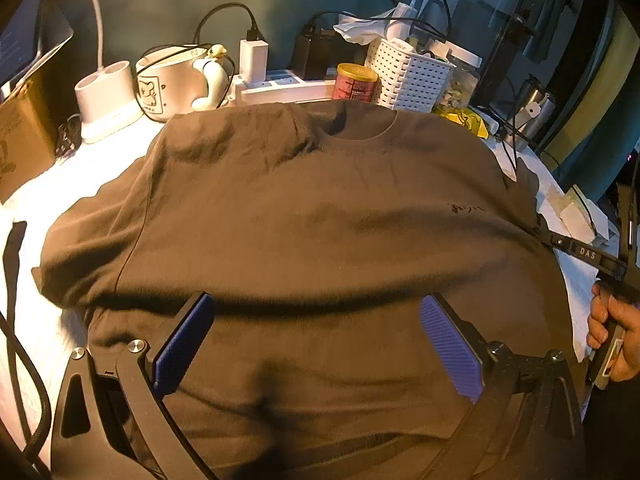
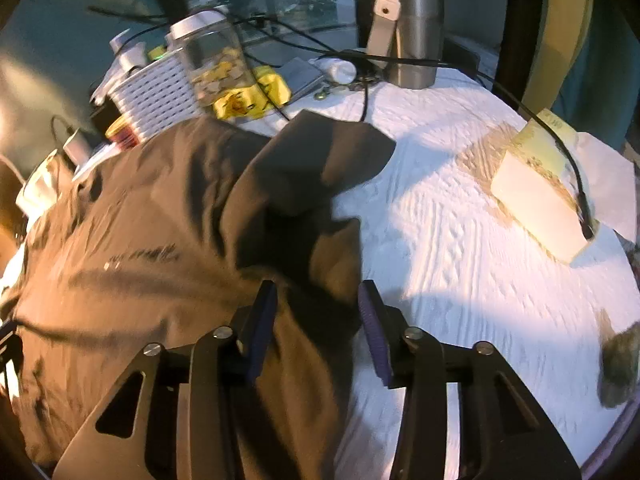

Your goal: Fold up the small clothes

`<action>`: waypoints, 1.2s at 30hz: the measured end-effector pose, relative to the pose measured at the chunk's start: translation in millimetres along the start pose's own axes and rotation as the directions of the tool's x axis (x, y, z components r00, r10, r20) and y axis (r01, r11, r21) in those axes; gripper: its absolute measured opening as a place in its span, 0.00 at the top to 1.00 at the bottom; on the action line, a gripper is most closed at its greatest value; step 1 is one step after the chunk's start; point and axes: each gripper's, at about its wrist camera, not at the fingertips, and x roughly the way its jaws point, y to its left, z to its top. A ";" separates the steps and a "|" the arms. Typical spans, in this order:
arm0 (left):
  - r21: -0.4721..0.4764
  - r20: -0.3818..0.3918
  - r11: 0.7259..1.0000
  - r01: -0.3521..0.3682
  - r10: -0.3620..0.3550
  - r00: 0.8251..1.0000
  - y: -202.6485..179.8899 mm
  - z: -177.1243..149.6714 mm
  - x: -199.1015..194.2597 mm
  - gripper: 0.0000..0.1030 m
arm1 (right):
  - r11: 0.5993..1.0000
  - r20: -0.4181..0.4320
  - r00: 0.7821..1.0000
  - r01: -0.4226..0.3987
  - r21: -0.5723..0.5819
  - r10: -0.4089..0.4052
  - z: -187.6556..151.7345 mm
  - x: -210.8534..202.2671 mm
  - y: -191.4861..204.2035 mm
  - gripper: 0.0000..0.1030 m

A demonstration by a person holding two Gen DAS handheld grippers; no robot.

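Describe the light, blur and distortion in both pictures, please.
Left wrist view: warm light, glare on the white cloth at left, the shirt sharp, edges bent by the fisheye. Right wrist view: hard sun and shadows on the cloth, the shirt smeared by motion blur.

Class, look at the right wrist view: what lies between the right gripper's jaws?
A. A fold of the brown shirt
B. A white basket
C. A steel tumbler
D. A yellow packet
A: a fold of the brown shirt lies between the right gripper jaws.
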 end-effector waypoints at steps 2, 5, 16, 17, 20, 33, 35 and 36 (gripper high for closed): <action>0.001 -0.003 1.000 -0.005 0.005 1.000 0.1 4.5 3.6 0.01 | 1.000 0.008 1.000 -0.011 0.018 0.011 7.2 6.1 -5.7 0.57; -0.001 -0.012 1.000 -0.008 0.008 1.000 1.2 7.8 9.0 0.01 | 0.999 -0.006 1.000 -0.024 0.042 0.025 13.5 18.9 -11.0 0.67; 0.004 -0.009 1.000 -0.005 0.005 1.000 0.8 9.6 8.4 0.01 | 0.997 0.112 0.991 -0.075 0.004 0.074 22.7 -6.7 1.1 0.93; 0.004 -0.005 1.000 -0.004 0.004 1.000 0.6 9.6 7.5 0.01 | 0.997 0.133 0.988 -0.076 -0.008 0.077 23.5 -14.1 4.3 0.93; 0.005 0.011 1.000 0.003 -0.003 1.000 1.5 7.4 0.3 0.01 | 0.993 0.189 0.977 -0.082 -0.083 0.097 23.1 -34.8 21.9 0.93; -0.021 0.028 0.999 -0.025 0.025 0.999 14.8 -21.1 -27.8 0.01 | 0.883 0.019 0.968 -0.221 -0.414 0.251 -49.9 -20.8 120.9 0.93; -0.028 0.026 0.999 -0.030 0.030 0.999 17.7 -25.5 -29.5 0.01 | 0.885 -0.002 0.970 -0.223 -0.410 0.243 -57.2 -17.5 121.0 0.93; -0.033 0.024 0.999 -0.033 0.033 0.999 19.5 -27.8 -30.1 0.01 | 0.887 -0.011 0.971 -0.223 -0.405 0.239 -59.0 -17.4 119.8 0.93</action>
